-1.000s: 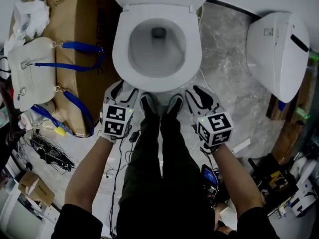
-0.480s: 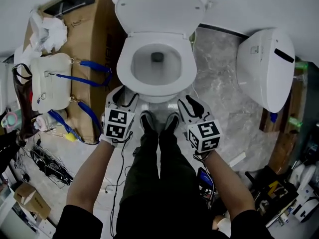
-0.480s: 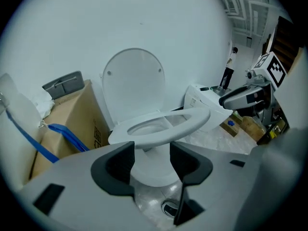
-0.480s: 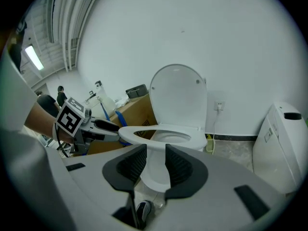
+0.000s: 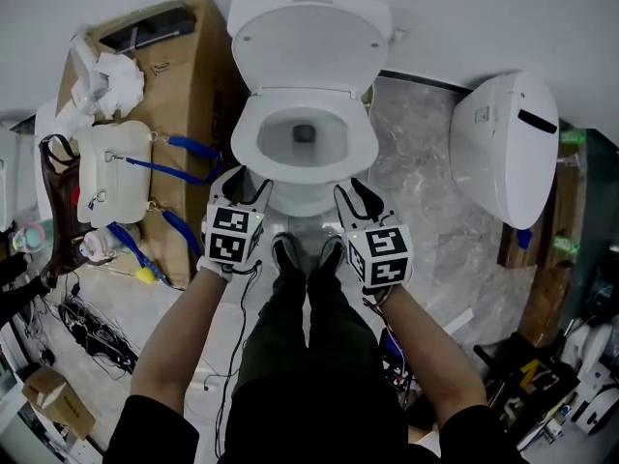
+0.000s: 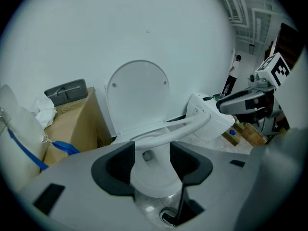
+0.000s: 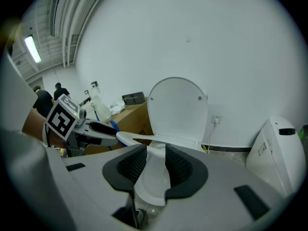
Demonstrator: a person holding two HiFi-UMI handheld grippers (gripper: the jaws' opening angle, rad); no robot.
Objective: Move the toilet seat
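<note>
I am gripping the toilet seat (image 5: 350, 151) by its near rim. My left gripper (image 5: 242, 184) is pinching the near-left curve and my right gripper (image 5: 356, 199) the near-right, both jaws part-closed on the ring. The seat is sitting tilted above the bowl (image 6: 149, 182). Its hinge is lying at the far end under the upright lid (image 5: 308, 42), so I am judging the swing as up and away.

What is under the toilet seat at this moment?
The white bowl, with a gap below the tilted toilet seat. From above the seat covers the bowl's rim.
</note>
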